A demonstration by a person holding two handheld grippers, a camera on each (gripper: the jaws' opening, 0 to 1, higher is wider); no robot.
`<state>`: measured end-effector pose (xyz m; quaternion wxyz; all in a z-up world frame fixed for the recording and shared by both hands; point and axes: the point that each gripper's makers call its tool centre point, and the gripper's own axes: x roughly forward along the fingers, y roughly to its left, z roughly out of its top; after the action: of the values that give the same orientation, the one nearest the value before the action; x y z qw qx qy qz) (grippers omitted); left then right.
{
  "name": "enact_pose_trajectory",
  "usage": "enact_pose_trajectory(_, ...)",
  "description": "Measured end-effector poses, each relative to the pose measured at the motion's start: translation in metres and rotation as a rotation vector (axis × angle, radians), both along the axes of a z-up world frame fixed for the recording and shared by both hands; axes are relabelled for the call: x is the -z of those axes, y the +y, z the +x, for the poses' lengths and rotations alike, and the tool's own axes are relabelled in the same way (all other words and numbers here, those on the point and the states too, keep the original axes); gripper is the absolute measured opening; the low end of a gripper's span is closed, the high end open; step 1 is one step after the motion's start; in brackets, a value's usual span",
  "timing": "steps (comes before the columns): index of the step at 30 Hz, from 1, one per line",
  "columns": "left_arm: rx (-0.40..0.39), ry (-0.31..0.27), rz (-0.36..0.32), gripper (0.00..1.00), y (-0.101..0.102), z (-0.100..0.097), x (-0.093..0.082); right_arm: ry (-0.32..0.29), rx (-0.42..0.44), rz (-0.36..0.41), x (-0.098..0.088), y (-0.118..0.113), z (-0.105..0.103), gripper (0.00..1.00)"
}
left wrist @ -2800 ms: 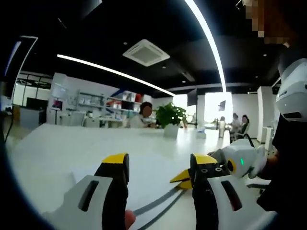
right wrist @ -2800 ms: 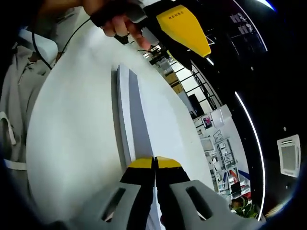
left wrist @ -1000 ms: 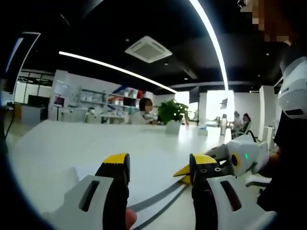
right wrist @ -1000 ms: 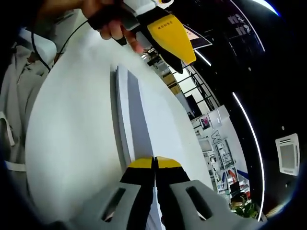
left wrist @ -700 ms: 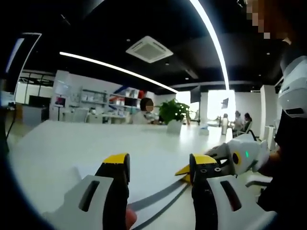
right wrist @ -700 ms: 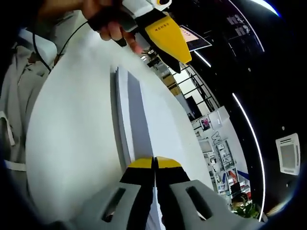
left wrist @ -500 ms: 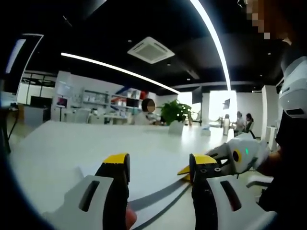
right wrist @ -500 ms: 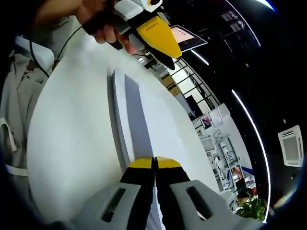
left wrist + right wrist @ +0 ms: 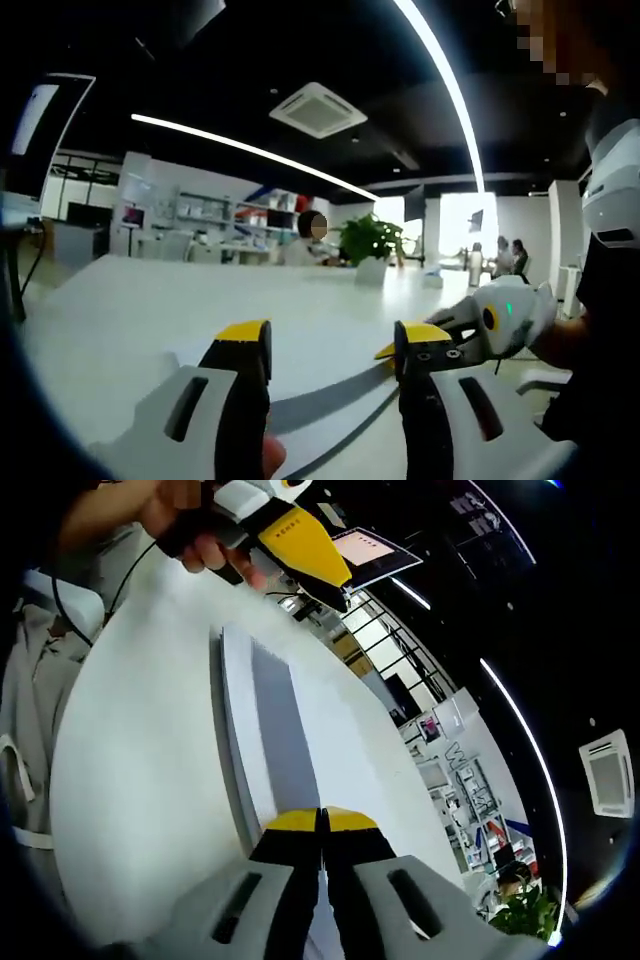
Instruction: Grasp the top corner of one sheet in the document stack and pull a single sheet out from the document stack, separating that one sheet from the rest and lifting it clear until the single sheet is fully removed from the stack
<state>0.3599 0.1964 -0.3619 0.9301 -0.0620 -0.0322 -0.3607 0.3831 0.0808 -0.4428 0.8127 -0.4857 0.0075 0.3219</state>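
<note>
In the right gripper view my right gripper (image 9: 321,821) is shut on the corner of one white sheet (image 9: 345,760). The sheet hangs above the document stack (image 9: 238,750), with a grey shadow band between them. My left gripper (image 9: 300,542), yellow-tipped and held by a hand, hovers over the stack's far end. In the left gripper view my left gripper (image 9: 332,338) stands open with nothing between its jaws. The lifted sheet (image 9: 310,355) lies just beyond its jaws. My right gripper (image 9: 385,352) comes in from the right, pinching the sheet's corner.
The stack rests on a long white table (image 9: 120,300). At the table's far end sit a potted plant (image 9: 370,242) and a seated person (image 9: 312,240); more people sit by the bright window (image 9: 505,255). A person's sleeve (image 9: 35,670) borders the table.
The held sheet has risen further off the stack and the shadow band under it has widened. Seen from the right gripper, the left gripper has drifted left and up.
</note>
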Motion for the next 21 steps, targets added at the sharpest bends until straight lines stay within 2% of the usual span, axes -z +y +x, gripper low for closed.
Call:
enact_pose_trajectory(7, -0.043, -0.01, -0.012, 0.48, 0.013, 0.004, -0.003, -0.016, 0.029, 0.162, -0.031, -0.008, 0.001, 0.02)
enact_pose_trajectory(14, -0.062, -0.011, -0.025, 0.48, 0.018, 0.007, -0.003, -0.039, 0.028, 0.297, -0.063, -0.014, -0.005, 0.02)
enact_pose_trajectory(18, -0.072, -0.007, -0.031, 0.48, 0.021, 0.008, -0.002, -0.033, 0.032, 0.409, -0.081, -0.022, -0.007, 0.02)
enact_pose_trajectory(21, -0.071, -0.002, -0.03, 0.48, 0.021, 0.008, 0.0, -0.036, 0.032, 0.455, -0.09, -0.028, -0.009, 0.02)
